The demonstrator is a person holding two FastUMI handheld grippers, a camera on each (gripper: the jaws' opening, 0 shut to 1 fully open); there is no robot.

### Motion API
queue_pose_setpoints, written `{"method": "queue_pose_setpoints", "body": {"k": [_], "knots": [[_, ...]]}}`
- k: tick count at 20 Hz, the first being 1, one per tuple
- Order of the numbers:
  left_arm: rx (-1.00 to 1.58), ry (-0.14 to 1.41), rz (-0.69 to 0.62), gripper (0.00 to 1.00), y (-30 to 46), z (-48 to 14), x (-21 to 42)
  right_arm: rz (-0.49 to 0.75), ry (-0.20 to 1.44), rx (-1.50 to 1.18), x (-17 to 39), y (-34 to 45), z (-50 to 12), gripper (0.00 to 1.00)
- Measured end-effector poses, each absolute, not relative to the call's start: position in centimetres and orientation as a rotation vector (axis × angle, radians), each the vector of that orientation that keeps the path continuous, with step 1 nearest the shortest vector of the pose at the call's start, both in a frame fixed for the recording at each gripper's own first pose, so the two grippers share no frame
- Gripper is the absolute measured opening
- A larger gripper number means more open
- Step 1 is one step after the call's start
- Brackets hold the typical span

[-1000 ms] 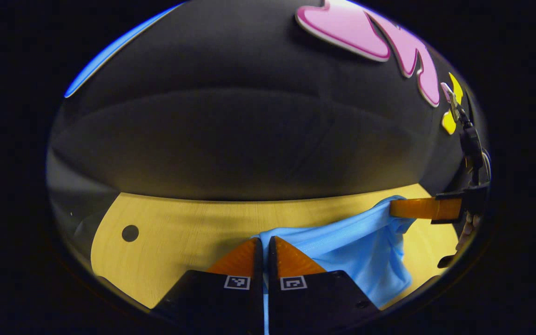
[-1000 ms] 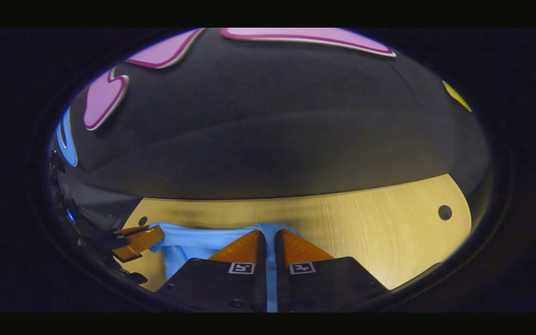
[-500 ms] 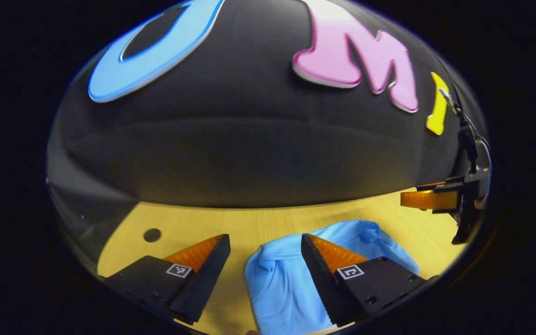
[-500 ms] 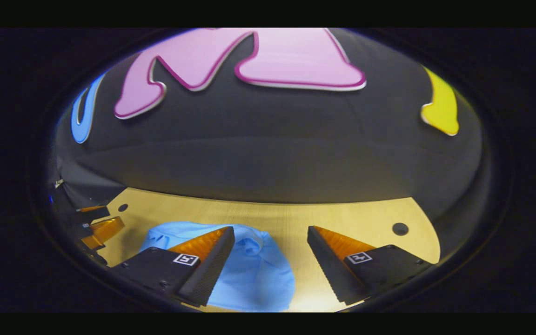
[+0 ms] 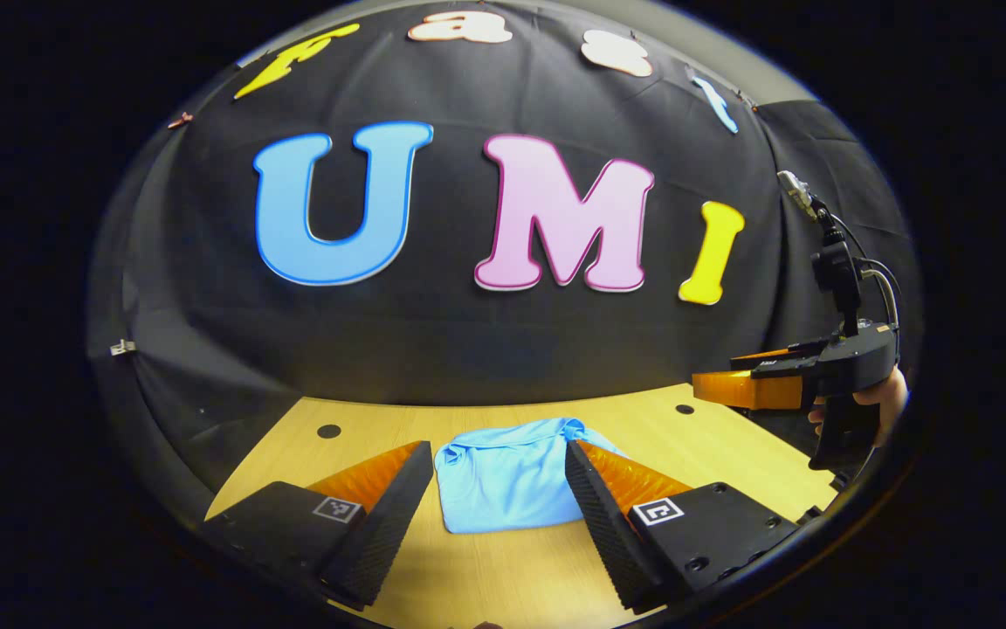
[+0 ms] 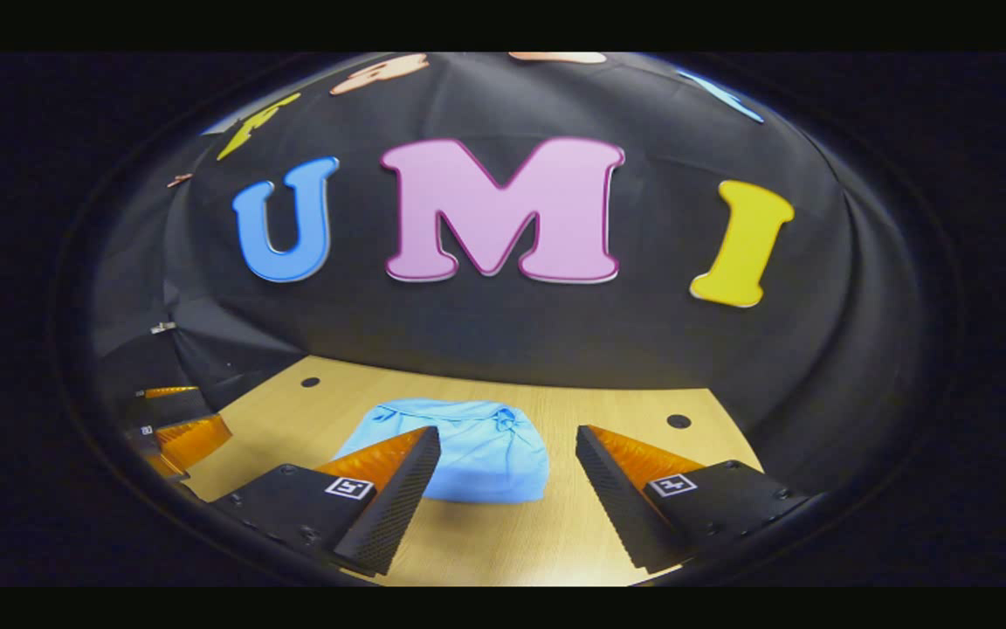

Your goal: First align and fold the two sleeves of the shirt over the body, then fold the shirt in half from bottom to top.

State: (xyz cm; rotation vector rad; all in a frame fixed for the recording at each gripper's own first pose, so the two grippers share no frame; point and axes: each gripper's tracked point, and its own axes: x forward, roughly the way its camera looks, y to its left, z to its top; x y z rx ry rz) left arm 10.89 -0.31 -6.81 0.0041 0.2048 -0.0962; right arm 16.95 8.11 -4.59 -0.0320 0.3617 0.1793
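Note:
The light blue shirt [image 5: 503, 479] lies folded into a compact rectangle on the wooden table [image 5: 713, 437], collar end toward the wall. My left gripper [image 5: 496, 476] hangs open above and in front of it, with nothing between its fingers. In the right gripper view the same shirt [image 6: 468, 450] lies a little left of centre, and my right gripper [image 6: 507, 459] is open and lifted clear of the cloth. The right gripper [image 5: 713, 386], held by a hand [image 5: 878, 397], shows at the right of the left gripper view. The left gripper's fingers [image 6: 193, 437] show at the far left of the right gripper view.
The table [image 6: 555, 524] has small round holes [image 5: 329, 431] [image 6: 678, 421] near its back corners. The black cloth wall rises straight behind the table's far edge. A cable and mount [image 5: 835, 262] stand on top of the right gripper.
Both grippers let go of the shirt's edge, opened, then drew back and up from the table. The shirt now lies folded and farther off in both views.

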Motion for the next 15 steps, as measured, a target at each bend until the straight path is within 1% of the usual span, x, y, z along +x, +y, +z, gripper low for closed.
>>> {"method": "queue_pose_setpoints", "body": {"k": [3, 8, 11, 15], "knots": [[-0.019, 0.165, -0.088, 0.97, -2.1, -5.1, 4.2, 0.17, 0.314, 0.003, 10.6, 7.8, -0.6, 0.96], [-0.028, 0.116, -0.067, 0.96, -3.5, -2.7, -4.3, 0.164, 0.274, 0.018, 2.8, 7.2, 1.5, 0.96], [-0.055, 0.092, -0.023, 0.97, -3.2, -2.0, -7.5, 0.177, 0.274, 0.051, -1.6, 7.6, 1.3, 0.96], [-0.091, 0.091, -0.022, 0.97, -3.4, -2.4, -9.8, 0.171, 0.302, 0.077, -5.5, 7.5, -0.2, 0.96]]}}
